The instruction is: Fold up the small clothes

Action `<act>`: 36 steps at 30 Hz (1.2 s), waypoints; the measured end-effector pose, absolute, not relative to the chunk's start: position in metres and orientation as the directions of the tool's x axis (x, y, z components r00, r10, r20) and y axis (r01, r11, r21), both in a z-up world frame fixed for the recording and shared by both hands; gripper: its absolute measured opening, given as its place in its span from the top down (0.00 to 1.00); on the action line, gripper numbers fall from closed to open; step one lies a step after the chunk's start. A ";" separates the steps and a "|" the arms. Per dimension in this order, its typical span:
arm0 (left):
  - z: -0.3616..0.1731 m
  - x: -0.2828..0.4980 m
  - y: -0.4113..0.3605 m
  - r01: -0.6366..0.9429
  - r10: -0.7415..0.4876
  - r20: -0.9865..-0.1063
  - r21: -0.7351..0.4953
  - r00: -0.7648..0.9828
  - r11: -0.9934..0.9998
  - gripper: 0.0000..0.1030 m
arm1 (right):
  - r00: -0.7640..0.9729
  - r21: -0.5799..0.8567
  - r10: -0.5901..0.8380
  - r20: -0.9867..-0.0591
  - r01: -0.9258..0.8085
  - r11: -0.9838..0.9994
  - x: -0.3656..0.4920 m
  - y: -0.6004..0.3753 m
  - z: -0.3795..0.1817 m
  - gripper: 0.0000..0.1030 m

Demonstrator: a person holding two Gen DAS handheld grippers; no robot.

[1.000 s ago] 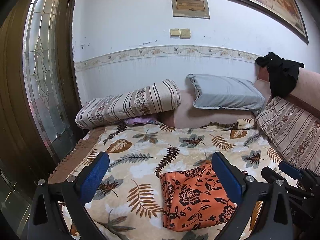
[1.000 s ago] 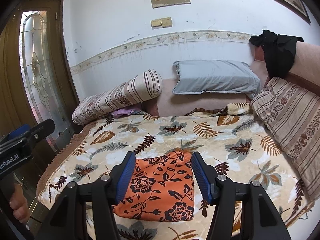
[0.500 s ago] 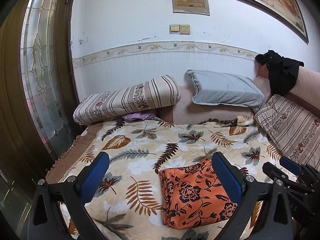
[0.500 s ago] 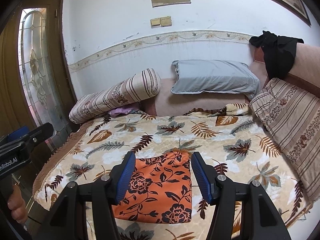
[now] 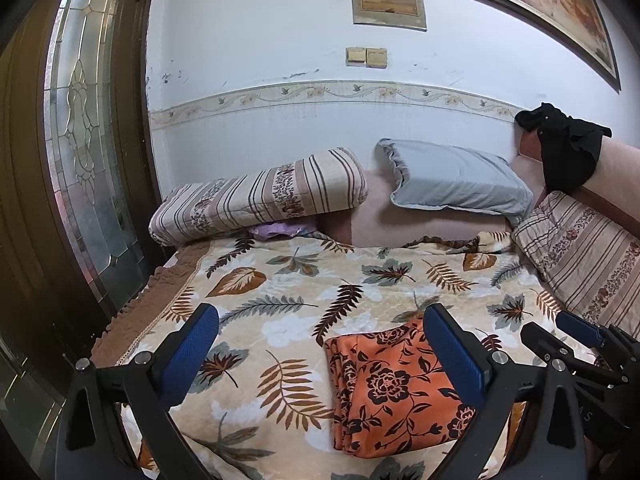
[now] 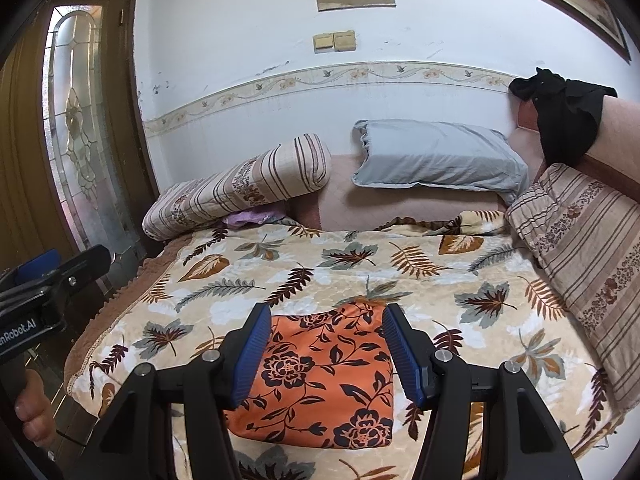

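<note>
Both grippers I'm running hang empty above the leaf-print blanket: left gripper spread wide, right gripper moderately parted. Folded orange floral cloth lies flat between the right's fingertips, at 4 o'clock in the left view, nothing touching it.

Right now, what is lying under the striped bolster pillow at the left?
Under the striped bolster pillow a crumpled purple cloth sticks out, resting on the leaf-print blanket. The pillow covers the rest of it, so what it is cannot be told.
</note>
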State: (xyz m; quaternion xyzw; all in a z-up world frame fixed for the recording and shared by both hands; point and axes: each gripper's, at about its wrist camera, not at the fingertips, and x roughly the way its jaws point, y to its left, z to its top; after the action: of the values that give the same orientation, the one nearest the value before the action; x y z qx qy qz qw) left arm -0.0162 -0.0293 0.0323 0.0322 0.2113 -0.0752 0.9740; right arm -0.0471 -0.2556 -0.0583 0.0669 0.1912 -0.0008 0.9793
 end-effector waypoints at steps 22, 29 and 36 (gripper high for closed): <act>0.028 -0.052 -0.021 0.202 -0.177 -0.404 0.019 0.897 0.979 0.01 | 0.918 0.119 -0.020 -0.396 0.073 0.990 -0.079 -0.249 -0.065 0.40; 0.026 -0.059 -0.024 0.227 -0.196 -0.406 0.029 0.892 0.973 0.01 | 0.918 0.115 -0.026 -0.396 0.078 0.990 -0.090 -0.248 -0.066 0.40; 0.011 -0.037 -0.028 0.217 -0.183 -0.443 0.028 0.878 0.976 0.01 | 0.905 0.104 -0.014 -0.425 0.064 0.993 -0.067 -0.245 -0.076 0.40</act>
State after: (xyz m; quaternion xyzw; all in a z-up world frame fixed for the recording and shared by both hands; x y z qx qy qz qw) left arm -0.0373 -0.0283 0.0108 0.0384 0.2245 -0.1032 0.9682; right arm -0.0672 -0.2453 -0.0760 0.0576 0.2168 -0.0198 0.9743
